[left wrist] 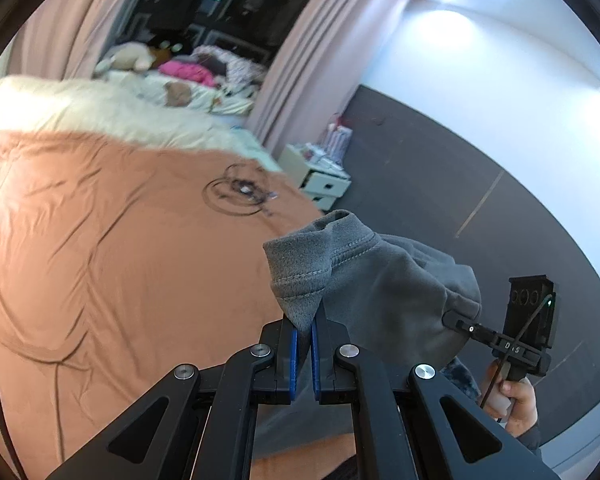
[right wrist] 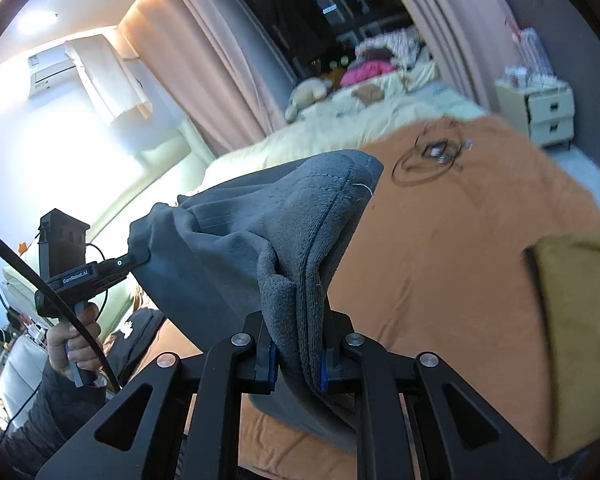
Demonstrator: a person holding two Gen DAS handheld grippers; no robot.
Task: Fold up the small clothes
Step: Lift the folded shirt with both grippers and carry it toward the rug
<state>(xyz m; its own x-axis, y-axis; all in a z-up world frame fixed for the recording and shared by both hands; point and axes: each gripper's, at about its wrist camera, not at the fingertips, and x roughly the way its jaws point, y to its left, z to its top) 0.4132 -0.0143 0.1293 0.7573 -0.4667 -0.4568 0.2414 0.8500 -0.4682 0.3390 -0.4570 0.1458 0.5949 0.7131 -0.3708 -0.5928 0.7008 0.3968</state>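
**A bedroom behind the work**

An orange bedspread [left wrist: 120, 264] covers the near part of the bed, with a dark ring-shaped print [left wrist: 240, 194] on it. Beyond it lies a cream quilt [left wrist: 80, 108], then a plush toy [right wrist: 308, 94] and a pink bundle [left wrist: 188, 71] near the window. Pink curtains [left wrist: 312, 60] hang on either side of the dark window [left wrist: 228, 4]. A small cream drawer unit [right wrist: 544, 110] stands beside the bed. A mustard-yellow cloth [right wrist: 580, 332] lies on the bedspread. An air conditioner [right wrist: 52, 70] sits high on the wall.

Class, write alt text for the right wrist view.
The right gripper clamps a bunched grey garment above an orange bedspread. The left gripper, in a hand, holds its far edge.
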